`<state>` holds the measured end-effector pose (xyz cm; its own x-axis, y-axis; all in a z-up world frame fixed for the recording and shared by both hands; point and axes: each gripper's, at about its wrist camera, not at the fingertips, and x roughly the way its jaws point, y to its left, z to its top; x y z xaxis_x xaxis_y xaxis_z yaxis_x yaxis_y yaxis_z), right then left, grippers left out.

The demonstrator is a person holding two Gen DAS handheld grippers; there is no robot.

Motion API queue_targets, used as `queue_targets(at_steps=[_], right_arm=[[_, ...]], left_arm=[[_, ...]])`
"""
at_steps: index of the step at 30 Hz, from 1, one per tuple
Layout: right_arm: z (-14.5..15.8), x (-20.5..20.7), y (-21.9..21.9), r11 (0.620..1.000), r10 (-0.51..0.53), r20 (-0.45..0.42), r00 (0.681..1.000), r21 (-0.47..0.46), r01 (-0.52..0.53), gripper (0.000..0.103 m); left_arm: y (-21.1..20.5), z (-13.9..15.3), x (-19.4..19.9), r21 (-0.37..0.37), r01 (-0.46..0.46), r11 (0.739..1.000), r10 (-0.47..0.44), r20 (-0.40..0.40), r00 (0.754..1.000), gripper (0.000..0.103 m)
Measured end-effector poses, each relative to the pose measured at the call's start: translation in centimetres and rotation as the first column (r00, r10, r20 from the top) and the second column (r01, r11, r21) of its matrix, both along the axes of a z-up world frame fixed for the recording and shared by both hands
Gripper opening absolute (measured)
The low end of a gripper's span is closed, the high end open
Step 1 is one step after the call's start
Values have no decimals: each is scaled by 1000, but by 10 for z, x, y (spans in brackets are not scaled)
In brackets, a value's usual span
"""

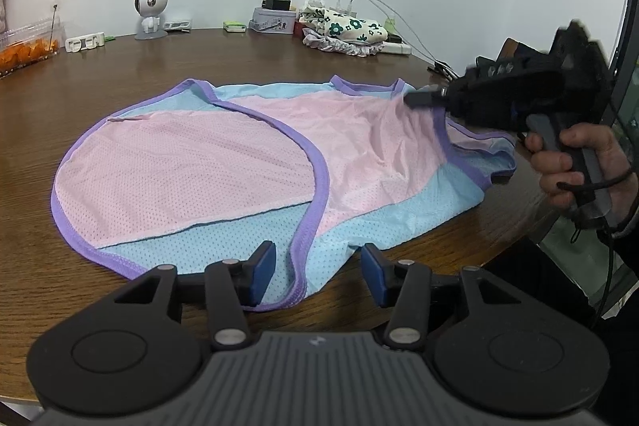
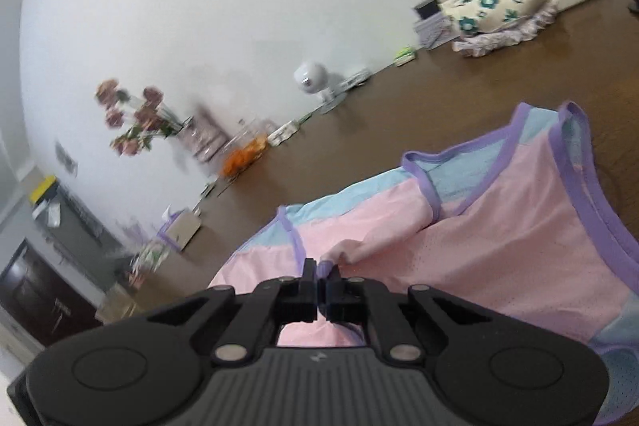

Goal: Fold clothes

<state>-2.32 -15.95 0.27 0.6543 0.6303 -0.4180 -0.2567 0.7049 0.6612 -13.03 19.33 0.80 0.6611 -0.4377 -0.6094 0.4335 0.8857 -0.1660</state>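
While the mesh vest (image 1: 247,162) lies spread across the brown table (image 1: 120,66), we record these particulars:

Garment: pink and blue, edged in purple; one half is folded over the other, and it lies mostly flat on the wood.

Left gripper (image 1: 318,274): jaws spread wide. We see the vest's near purple hem lying between the two blue pads (image 1: 263,272), neither pad touching it as far as we can tell.

Right gripper (image 2: 321,276): jaws pressed together on a purple edge of the vest, pink cloth bunched and lifted just ahead of them. From the left wrist view it sits at the garment's far right side, a hand (image 1: 575,162) on its grip.

Background: floral cloth bundle (image 1: 343,26), white round camera (image 1: 149,10), container of orange snacks (image 1: 28,46) along the wall.
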Motion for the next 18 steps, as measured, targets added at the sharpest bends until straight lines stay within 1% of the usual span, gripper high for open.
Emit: queue_targets(at_steps=[2,3,4,5,6,7,8,9,11,14,15,17,18], right_arm=[[-16,6,-10,998,-34,-95,995,41,38,10],[-23,6,-17,997,-53,-127,990,55,60,19],[-28,5,-25,995,-71,-150,986,63,81,22],[-28,3,-32,994,-78,-148,986,63,88,22],[-25,0,-38,994,-80,-131,988,59,88,30],[-21,-3,-43,995,-83,-110,990,46,88,34],[-15,-5,-47,996,-87,-87,992,28,90,43],[-10,-5,-49,996,-85,-66,994,16,86,44],[0,-1,-49,997,-72,-16,997,-6,72,43],[11,16,-35,995,-43,55,998,-92,48,43],[10,28,-27,990,-17,49,999,-140,24,43],[4,51,-16,980,24,-6,1000,-196,-24,42],[0,62,-12,975,41,-36,998,-218,-48,27]], left_arm=[[0,0,-1,-3,1,1000,-1,1,1000,49],[1,-1,-1,-4,1,1000,-1,2,1000,49],[1,-1,-1,-5,1,1000,-1,2,1000,49],[1,-1,-1,-6,2,1000,-2,1,1000,49],[2,-1,-1,-7,3,1000,-3,1,1000,49],[2,-1,-1,-8,4,1000,-4,0,1000,50],[2,-1,0,-7,5,1000,-5,0,1000,50],[2,0,0,-6,6,1000,-6,0,1000,50],[2,-1,1,-4,7,1000,-7,0,1000,51],[1,-1,2,-2,7,1000,-7,0,1000,52],[0,-1,2,0,8,1000,-8,1,1000,53],[-1,-1,1,7,10,1000,-10,4,1000,53],[-2,-1,1,10,10,1000,-10,5,1000,53]])
